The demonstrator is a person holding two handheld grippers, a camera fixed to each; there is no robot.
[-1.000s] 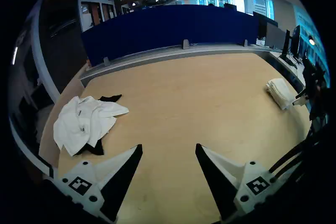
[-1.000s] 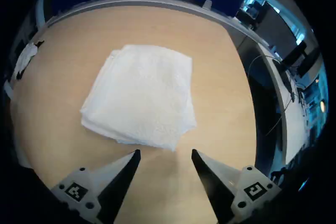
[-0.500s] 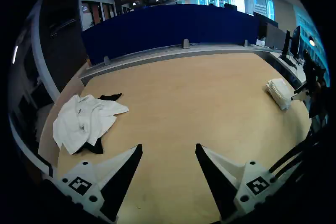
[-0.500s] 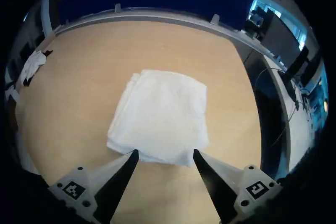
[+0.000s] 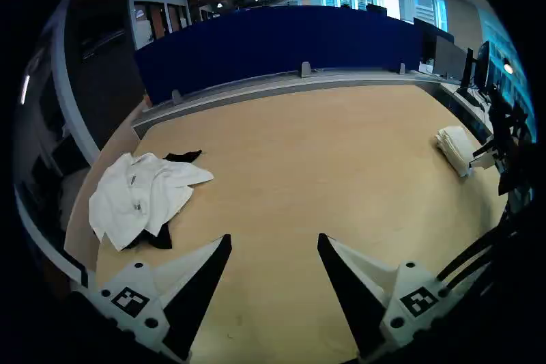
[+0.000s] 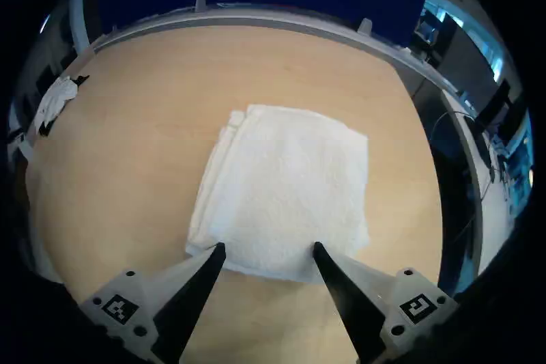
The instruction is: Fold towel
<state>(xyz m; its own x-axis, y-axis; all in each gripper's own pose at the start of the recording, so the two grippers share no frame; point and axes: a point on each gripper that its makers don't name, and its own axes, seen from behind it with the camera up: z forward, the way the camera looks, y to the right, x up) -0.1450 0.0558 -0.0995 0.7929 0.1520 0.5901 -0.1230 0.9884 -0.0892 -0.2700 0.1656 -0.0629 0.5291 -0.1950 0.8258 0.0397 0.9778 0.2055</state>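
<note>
Folded white towel (image 6: 283, 190) flat on table (image 6: 123, 159), toward its right edge. Near hem sits right at the tips of right tongs (image 6: 267, 246), spread wide, gripping nothing; contact unclear. Wide open and empty too: left tongs (image 5: 273, 236), over bare wood, well apart from towel. Probably soft, light, limp, with layers apt to slide. Best pinched at a corner through the whole stack.

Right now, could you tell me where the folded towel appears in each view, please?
Left gripper view: folded towel small, at the far right edge of the table.
Right gripper view: folded towel at centre, its near edge at the open right gripper.
Shared landmark: crumpled white garment, at the left in both views.
</note>
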